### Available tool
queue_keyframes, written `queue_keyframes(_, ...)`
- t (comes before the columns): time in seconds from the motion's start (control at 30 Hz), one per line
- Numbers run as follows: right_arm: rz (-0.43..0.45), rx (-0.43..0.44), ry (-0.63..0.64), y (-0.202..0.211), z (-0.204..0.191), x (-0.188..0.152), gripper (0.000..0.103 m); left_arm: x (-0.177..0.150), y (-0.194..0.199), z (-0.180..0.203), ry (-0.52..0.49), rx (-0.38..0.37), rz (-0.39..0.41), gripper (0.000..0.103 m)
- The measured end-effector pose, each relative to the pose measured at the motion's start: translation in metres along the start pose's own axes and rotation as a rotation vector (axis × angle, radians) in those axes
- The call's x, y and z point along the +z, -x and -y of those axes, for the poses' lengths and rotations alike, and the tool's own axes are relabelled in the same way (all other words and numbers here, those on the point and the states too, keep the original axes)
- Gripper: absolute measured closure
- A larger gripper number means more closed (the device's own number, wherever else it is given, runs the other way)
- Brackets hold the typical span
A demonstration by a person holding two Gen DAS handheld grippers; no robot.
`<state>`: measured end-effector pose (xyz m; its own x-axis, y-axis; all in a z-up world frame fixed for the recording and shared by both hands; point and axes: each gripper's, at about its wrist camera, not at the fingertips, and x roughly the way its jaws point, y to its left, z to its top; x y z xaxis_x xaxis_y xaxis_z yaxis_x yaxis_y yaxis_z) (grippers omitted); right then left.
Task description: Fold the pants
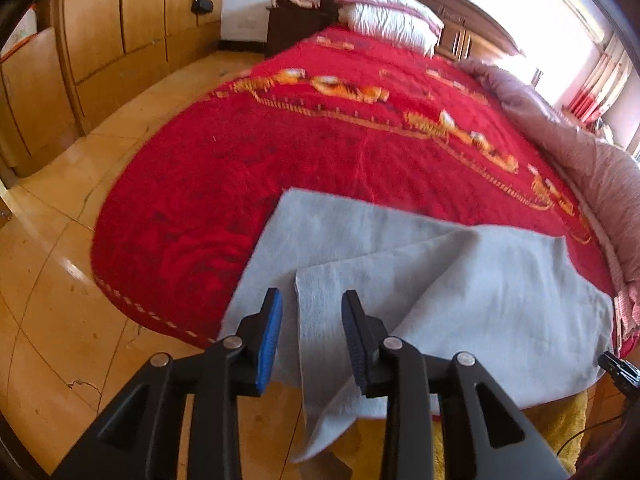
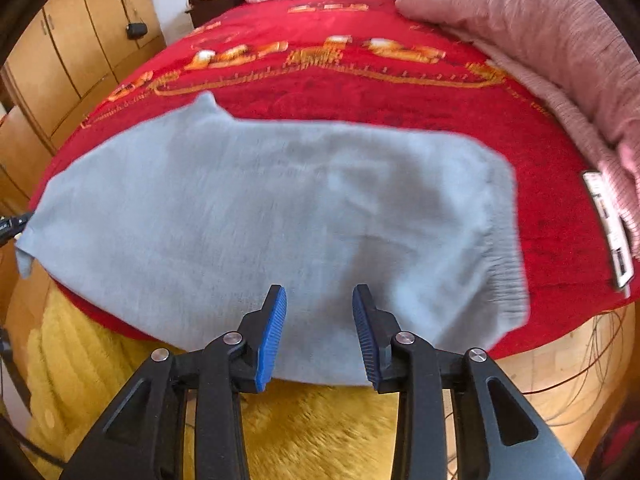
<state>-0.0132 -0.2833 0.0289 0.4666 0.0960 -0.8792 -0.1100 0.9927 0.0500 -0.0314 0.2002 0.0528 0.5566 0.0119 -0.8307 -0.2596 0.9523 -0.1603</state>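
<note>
While pants (image 2: 260, 208) lie on red blanket (image 2: 400, 120), pink quilt (image 2: 540, 40) beside.

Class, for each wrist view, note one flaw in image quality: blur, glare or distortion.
Left wrist view: window blown out white, bed bulges from fisheye. Right wrist view: pants edges smeared by motion blur, wardrobe lines curved.

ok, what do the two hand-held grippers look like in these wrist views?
They look alike. The left hand-held gripper and right hand-held gripper each have matte black angular linkage arms with triangular cut-outs, silver round pivot pins, and two fingers faced with ribbed blue pads. No markings, hands or sleeves show; thin cables lie near the frame edges.
</note>
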Motion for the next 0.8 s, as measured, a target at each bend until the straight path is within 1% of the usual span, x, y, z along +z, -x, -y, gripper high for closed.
queue_keyframes(0.1,-0.010,-0.019,0.002,-0.014,-0.005,-0.008,0.066,-0.002,-0.017,0.000,0.021,-0.016,-0.039,0.071)
queue_keyframes(0.23,0.019,0.000,-0.016,-0.019,-0.001,-0.014,0.060,-0.003,-0.022,0.005,0.011,-0.029,-0.016,0.069)
queue_keyframes(0.33,0.038,0.017,-0.047,-0.021,0.003,-0.017,0.059,-0.003,-0.025,0.011,-0.016,-0.011,-0.004,0.069)
queue_keyframes(0.43,0.055,0.021,-0.053,-0.021,0.003,-0.019,0.058,-0.002,-0.029,0.016,-0.012,0.006,0.002,0.069)
queue_keyframes(0.5,0.061,0.023,-0.044,-0.021,0.002,-0.018,0.058,-0.003,-0.029,0.018,-0.016,0.014,0.010,0.082)
queue_keyframes(0.53,0.063,0.025,-0.042,-0.021,0.002,-0.019,0.057,-0.004,-0.028,0.021,-0.026,0.026,0.018,0.092)
queue_keyframes(0.57,0.065,0.027,-0.041,-0.021,0.002,-0.019,0.057,-0.004,-0.028,0.023,-0.035,0.037,0.024,0.097)
queue_keyframes(0.63,0.065,0.030,-0.039,-0.020,0.003,-0.018,0.057,-0.004,-0.024,0.025,-0.049,0.054,0.042,0.100)
queue_keyframes(0.7,0.064,0.032,-0.039,-0.020,0.003,-0.018,0.057,-0.003,-0.016,0.024,-0.041,0.062,0.066,0.100)
queue_keyframes(0.8,0.058,0.028,-0.041,-0.019,0.002,-0.017,0.057,0.005,0.000,0.020,-0.034,0.088,0.128,0.101)
